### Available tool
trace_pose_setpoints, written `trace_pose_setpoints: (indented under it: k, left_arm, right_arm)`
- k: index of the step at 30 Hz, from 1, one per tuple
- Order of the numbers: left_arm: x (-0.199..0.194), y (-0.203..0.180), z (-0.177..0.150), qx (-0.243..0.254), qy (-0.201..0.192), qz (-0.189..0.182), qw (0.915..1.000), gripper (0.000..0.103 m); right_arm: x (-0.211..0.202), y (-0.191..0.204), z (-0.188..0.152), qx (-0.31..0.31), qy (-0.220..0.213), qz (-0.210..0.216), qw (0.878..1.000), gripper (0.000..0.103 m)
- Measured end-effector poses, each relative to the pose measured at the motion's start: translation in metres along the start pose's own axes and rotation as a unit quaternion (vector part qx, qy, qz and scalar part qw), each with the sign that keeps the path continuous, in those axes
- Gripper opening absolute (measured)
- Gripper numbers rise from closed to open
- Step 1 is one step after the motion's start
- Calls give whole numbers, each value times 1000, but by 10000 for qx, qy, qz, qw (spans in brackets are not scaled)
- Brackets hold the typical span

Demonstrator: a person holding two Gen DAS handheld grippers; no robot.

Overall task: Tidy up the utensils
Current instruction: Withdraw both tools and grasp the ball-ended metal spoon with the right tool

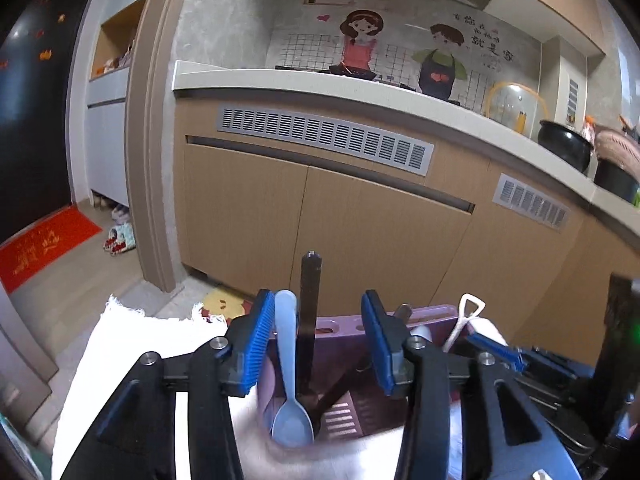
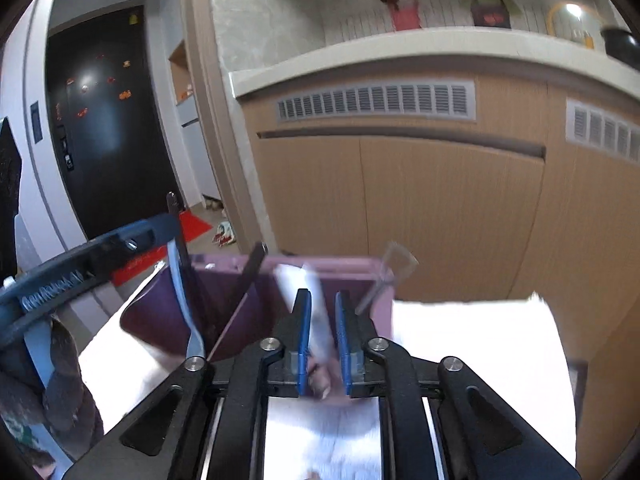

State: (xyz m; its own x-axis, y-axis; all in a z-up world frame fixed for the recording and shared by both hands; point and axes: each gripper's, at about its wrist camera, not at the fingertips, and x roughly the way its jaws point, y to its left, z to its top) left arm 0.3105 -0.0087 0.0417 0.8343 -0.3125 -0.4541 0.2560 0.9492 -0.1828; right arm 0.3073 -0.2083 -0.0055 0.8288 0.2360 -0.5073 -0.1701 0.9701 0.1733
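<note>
A purple utensil holder (image 1: 424,314) (image 2: 340,268) stands on a white cloth (image 1: 132,340) (image 2: 480,340). My left gripper (image 1: 320,340) is open above its left compartment. A light blue spoon (image 1: 288,360) (image 2: 180,292) stands there, bowl down, leaning by the left pad, beside a black utensil handle (image 1: 310,312) (image 2: 250,276). My right gripper (image 2: 323,332) hovers over the right compartment with its jaws slightly apart. A blurred white utensil (image 2: 310,304) lies between the pads, with a small gap on the right side. A pale spoon with a shovel-style handle (image 1: 468,316) (image 2: 392,268) leans at the holder's right end.
Wooden kitchen cabinets (image 1: 380,216) with grey vents stand close behind the holder. Black pots (image 1: 564,148) sit on the pale counter (image 1: 360,88) above. On the floor to the left are a red doormat (image 1: 44,244) and slippers (image 1: 120,236). The cloth's edge drops off to the left.
</note>
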Motion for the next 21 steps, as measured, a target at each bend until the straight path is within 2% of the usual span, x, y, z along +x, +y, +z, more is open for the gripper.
trace_pose_setpoints:
  k: [1,3,5,6,10,14,18,21]
  left_arm:
    - [-7,1,2,-35,23,-14,10000,56]
    - [-23,4,7,-59,152,-34,9999,71]
    - [-38,5,8,49,400,-4,9992,76]
    - [-44,7,5,121,539,36,9985,78]
    - [-67,26,-21,84,1180,175,9928,83]
    - [-85,60,-58,-167,1729,465,9837,84]
    - [-101,87,-93,-342,2191,581,9734,84]
    - [-115,96,-111,-348,2374,547,9693,84]
  right_arm:
    - [-6,-2,-1,65,29,22,10000,22]
    - [-23,-6,-5,151,84,18,9998,36]
    - [-41,-7,-8,155,135,-38,9998,48]
    - [-50,-5,-11,134,160,-113,9997,51]
    - [-74,10,-21,-102,479,-112,9987,51]
    - [-77,47,-45,-442,1045,108,9935,51]
    - [-67,92,-77,-783,1708,595,9804,51]
    - [-56,125,-103,-1011,2228,1011,9643,50]
